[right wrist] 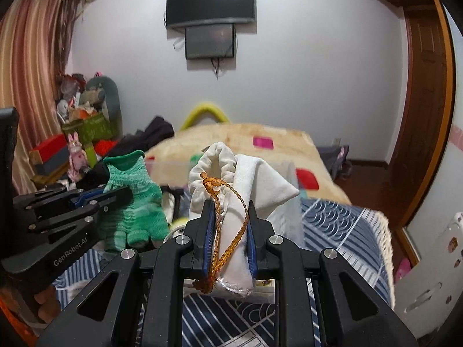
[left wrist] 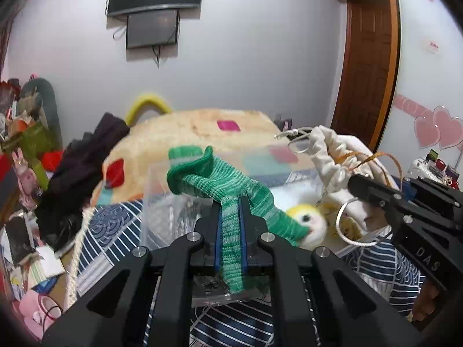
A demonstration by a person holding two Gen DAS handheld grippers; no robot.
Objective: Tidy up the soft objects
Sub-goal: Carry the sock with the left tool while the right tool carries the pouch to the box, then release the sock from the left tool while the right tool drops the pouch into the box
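My left gripper (left wrist: 230, 202) is shut on a green knitted glove (left wrist: 228, 188), held above a clear plastic box (left wrist: 162, 202); the glove also shows in the right wrist view (right wrist: 133, 202). My right gripper (right wrist: 230, 205) is shut on a white drawstring pouch (right wrist: 249, 185) with an orange cord (right wrist: 231, 231). The pouch shows at the right of the left wrist view (left wrist: 332, 153). A yellow and white plush toy (left wrist: 309, 222) lies inside the box, below the glove.
The box stands on a blue and white patterned cloth (left wrist: 110, 231) on a bed with a beige blanket (left wrist: 202, 127). Dark clothes (left wrist: 84, 173) and clutter lie at the left. A wooden door (left wrist: 367, 66) is at the right.
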